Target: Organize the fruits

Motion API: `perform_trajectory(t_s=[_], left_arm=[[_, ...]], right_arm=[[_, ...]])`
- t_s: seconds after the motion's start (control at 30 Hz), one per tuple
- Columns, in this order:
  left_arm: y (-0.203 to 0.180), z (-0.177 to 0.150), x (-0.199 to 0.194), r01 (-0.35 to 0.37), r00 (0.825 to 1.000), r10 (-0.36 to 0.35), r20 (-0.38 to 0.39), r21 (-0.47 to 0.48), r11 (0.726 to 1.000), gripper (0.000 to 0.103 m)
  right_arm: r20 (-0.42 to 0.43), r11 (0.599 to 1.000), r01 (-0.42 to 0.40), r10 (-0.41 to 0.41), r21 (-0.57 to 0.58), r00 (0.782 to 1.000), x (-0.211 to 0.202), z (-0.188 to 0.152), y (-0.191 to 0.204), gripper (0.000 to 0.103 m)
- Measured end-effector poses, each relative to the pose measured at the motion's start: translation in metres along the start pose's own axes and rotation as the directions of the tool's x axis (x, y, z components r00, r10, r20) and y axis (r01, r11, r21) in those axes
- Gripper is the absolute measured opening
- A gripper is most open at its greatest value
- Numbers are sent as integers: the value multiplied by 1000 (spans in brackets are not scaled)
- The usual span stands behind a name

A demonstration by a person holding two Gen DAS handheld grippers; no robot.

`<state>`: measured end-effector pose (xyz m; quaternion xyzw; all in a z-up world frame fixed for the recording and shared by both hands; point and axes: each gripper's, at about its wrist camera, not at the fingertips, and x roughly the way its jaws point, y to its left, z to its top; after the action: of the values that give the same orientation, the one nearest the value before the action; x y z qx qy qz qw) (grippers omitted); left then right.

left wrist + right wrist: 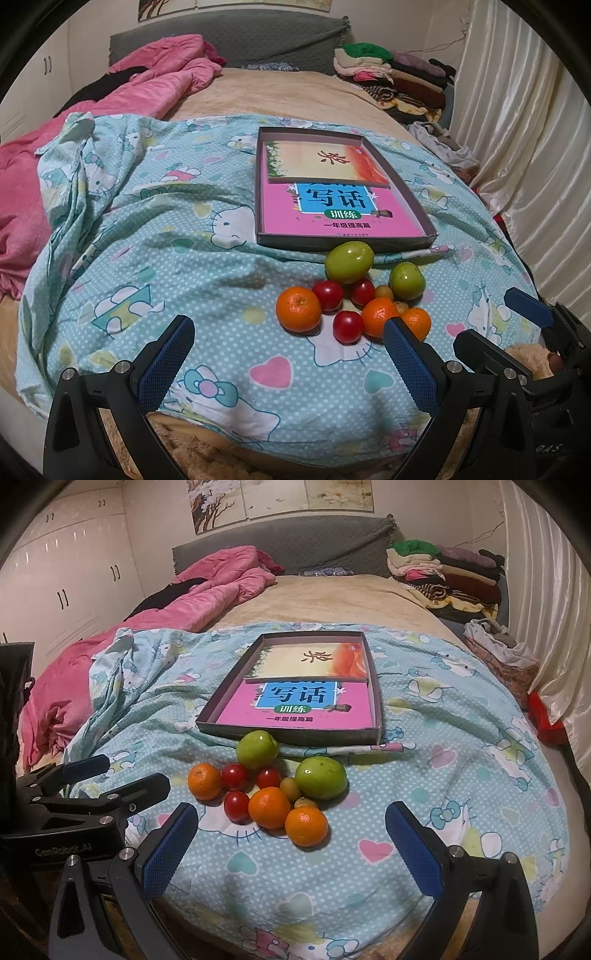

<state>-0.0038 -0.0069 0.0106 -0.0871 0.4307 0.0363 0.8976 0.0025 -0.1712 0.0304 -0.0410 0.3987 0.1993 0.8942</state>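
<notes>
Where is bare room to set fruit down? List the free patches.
Free: the blue cartoon sheet right of the fruit pile, and the stretch left of it toward the pink quilt. The shallow box holds only flat books. Crowded: the pile itself, against the box's near wall.

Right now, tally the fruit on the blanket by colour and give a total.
Orange fruits: 3
Red fruits: 3
Large green fruits: 2
Small yellow-brown fruits: 2
Total: 10
</notes>
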Motion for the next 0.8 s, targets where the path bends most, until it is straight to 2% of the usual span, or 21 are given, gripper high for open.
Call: perform_trajectory(t_s=[0.33, 0.8], left_arm=[[0, 0, 0, 2, 1000, -2, 0, -1, 1000, 102], [5, 0, 6, 0, 1000, 0, -29, -10, 1000, 102]], right_arm=[[4, 1000, -11, 11, 4, 1000, -1, -1, 1, 102], [-44, 999, 7, -5, 33, 999, 9, 0, -7, 102]])
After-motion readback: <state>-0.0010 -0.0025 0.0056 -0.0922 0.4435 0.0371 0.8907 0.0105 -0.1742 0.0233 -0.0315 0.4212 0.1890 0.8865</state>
